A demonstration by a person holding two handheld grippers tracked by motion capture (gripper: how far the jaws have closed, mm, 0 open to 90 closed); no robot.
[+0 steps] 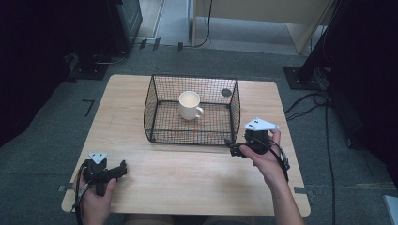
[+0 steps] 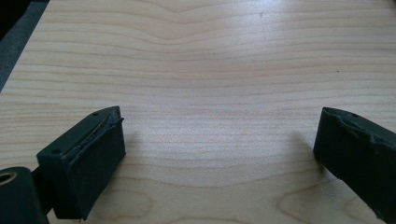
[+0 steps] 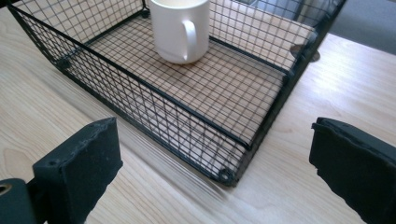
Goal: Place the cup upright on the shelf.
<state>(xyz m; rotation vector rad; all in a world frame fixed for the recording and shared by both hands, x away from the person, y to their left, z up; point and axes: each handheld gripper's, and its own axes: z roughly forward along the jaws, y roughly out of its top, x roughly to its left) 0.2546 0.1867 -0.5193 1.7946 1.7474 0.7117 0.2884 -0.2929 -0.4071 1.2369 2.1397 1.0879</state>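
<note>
Mug: a white mug (image 1: 190, 105) stands upright inside the wire basket (image 1: 155, 126), in the upper centre of the high view, handle turned to the lower right; it is free, nothing touches it
Basket: it sits on the far middle of the wooden table (image 1: 187, 178), so both hands can come near it
Right gripper: the right gripper (image 1: 233, 149) is held at the basket's near right corner, jaws wide apart and empty; it looks over the rim at the mug, probably ready to reach in
Left gripper: the left gripper (image 1: 123, 166) rests low at the lower left, jaws spread over bare wood, holding nothing; it seems to wait
</note>
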